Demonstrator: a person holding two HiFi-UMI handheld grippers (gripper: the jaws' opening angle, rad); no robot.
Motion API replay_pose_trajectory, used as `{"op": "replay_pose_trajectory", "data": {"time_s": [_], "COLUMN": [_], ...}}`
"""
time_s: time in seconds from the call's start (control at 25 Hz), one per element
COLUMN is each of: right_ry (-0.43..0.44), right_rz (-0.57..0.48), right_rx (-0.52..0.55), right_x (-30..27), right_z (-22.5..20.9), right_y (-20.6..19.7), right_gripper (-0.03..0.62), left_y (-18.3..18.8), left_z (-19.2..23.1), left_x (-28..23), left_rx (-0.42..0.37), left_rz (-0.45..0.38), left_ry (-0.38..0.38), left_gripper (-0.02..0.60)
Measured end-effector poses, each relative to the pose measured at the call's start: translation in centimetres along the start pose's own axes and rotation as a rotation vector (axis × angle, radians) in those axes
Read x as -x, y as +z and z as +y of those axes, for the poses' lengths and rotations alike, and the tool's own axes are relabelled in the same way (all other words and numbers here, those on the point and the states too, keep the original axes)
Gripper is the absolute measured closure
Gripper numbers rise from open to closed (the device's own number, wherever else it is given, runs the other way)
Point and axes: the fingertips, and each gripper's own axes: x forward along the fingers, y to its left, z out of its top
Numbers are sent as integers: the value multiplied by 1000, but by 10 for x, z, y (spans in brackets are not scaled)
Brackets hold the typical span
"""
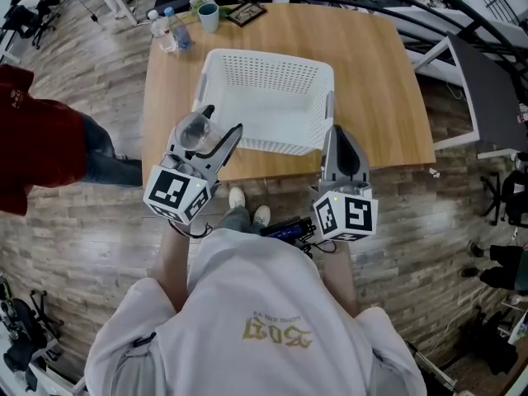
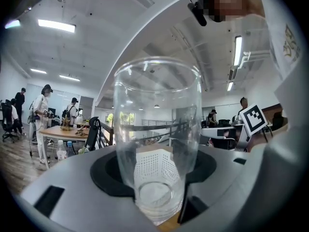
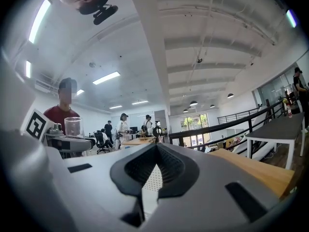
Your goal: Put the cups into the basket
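the left claw [image 1: 221,122] is clamped on a clear glass cup [image 2: 157,129], which it holds over the bench [image 1: 375,81] just beside the near left corner of the white basket [image 1: 266,57]. the right claw [image 3: 155,148] is pressed together with nothing in it, at the basket's near right corner. a teal cup [image 1: 209,16] stands at the bench's far edge.

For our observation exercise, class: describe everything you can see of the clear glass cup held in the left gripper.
The glass cup is clear, colourless and empty, with a thick round base and walls that bulge slightly below the rim. It stands upright, clamped low down by the left gripper, which alone touches it. It hangs over the table's near edge, beside the near left corner of the white basket, not inside it.
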Motion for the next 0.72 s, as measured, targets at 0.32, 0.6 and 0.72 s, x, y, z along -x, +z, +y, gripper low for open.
{"op": "replay_pose_trajectory", "data": {"time_s": [0.32,0.6,0.72], "right_ry": [-12,-47,-57], "right_rz": [1,7,16], "right_rx": [-2,2,0], "right_x": [-25,-56,-71], "right_z": [-3,-15,-19], "right_y": [0,1,-1], "right_gripper": [583,583,583], "left_y": [0,-1,-2], "left_z": [19,40,48], "left_x": [-24,-60,-75], "left_rx": [0,5,5], "left_rz": [2,8,11], "left_ry": [-19,-60,-76], "left_gripper": [316,316,316]}}
